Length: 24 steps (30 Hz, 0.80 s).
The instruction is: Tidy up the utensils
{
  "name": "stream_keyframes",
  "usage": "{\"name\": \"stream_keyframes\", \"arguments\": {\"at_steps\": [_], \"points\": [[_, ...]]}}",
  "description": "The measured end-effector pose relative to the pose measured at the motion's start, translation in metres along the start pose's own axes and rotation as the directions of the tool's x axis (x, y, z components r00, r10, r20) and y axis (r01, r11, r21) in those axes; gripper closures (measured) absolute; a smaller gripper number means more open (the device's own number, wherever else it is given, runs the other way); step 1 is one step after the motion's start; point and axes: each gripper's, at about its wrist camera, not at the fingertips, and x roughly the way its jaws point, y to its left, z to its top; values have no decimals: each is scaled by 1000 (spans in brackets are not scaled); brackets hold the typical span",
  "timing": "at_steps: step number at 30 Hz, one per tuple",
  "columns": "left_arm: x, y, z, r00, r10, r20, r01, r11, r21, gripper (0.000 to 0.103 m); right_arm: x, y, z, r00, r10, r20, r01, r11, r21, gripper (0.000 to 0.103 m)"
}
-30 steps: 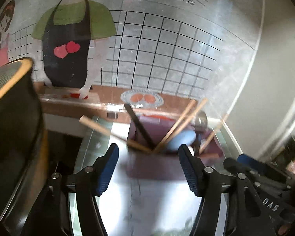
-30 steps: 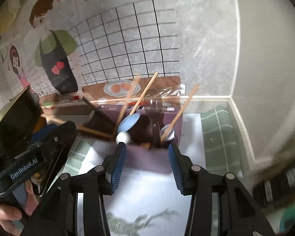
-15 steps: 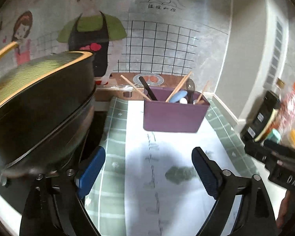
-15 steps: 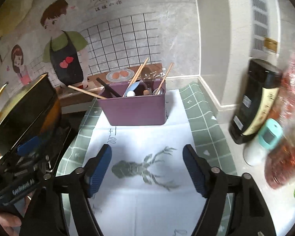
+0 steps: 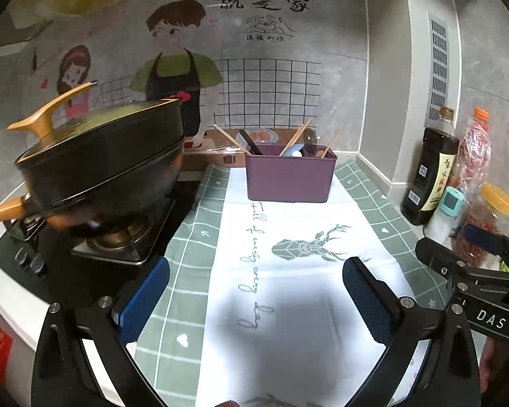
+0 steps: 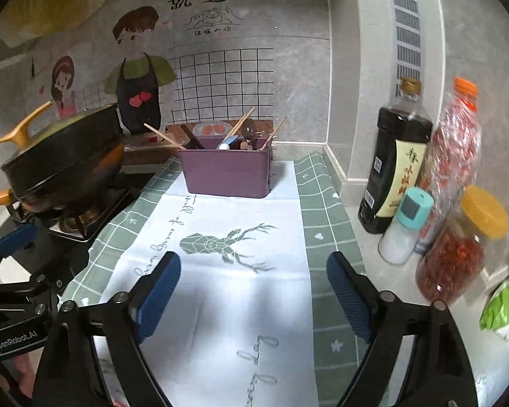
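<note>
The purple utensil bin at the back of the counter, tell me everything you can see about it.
The purple utensil bin is a rectangular, open-topped box, apparently matte plastic, standing upright on the far end of the white deer-print cloth near the wall. Wooden chopsticks, a black utensil, a blue spoon and a dark ladle lean out of it. Nothing else touches it; both grippers are well short of it.

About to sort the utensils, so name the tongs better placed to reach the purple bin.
Right, marginally. The right tongs look slightly nearer the purple bin; the black pan crowds the left tongs. Both are open and empty.
</note>
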Motion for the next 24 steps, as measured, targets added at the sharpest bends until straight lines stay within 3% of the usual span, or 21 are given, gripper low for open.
{"name": "stream_keyframes", "arguments": {"at_steps": [13, 24], "points": [[-16, 0, -6, 1000, 24, -2, -24, 999, -30, 0, -18, -12, -13, 1000, -5, 28, 4, 1000, 15, 12], [-23, 3, -12, 1000, 27, -5, -27, 998, -62, 0, -23, -3, -18, 999, -15, 32, 17, 999, -43, 12]]}}
